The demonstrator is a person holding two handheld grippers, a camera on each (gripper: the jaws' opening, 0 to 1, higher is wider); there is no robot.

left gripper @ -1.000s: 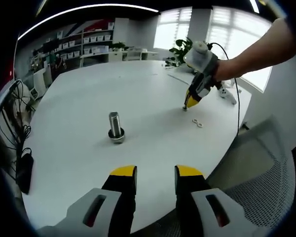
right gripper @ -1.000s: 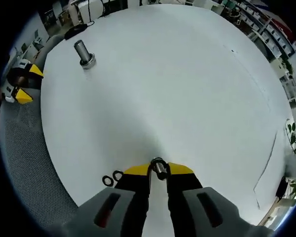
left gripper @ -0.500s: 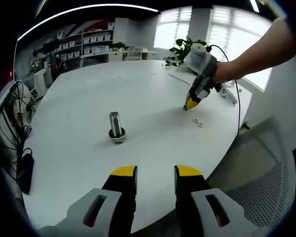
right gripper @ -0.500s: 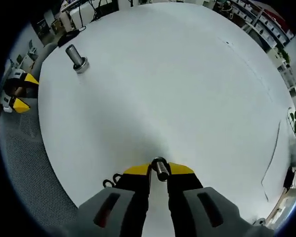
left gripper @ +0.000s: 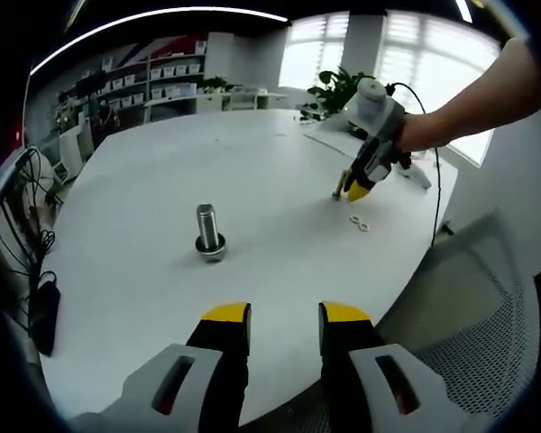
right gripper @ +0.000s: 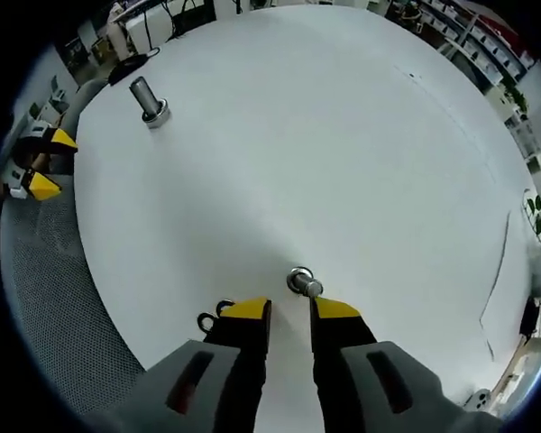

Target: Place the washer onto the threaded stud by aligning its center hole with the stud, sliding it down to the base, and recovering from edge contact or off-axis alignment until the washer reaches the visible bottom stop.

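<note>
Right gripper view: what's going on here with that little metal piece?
A person holds both grippers over a white table. The right gripper is open, with a small metal piece standing free just ahead of its jaws and two washers beside it. The threaded stud stands farther off. The left gripper is open and empty.

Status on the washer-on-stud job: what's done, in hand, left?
Done: nothing sure. The threaded stud stands with a ring at its base, washer or flange I cannot tell. In hand: nothing. The right gripper is open, with a small metal piece on the table ahead of its tips and two loose washers beside it. The left gripper is open. Left: pick, align, slide down.
</note>
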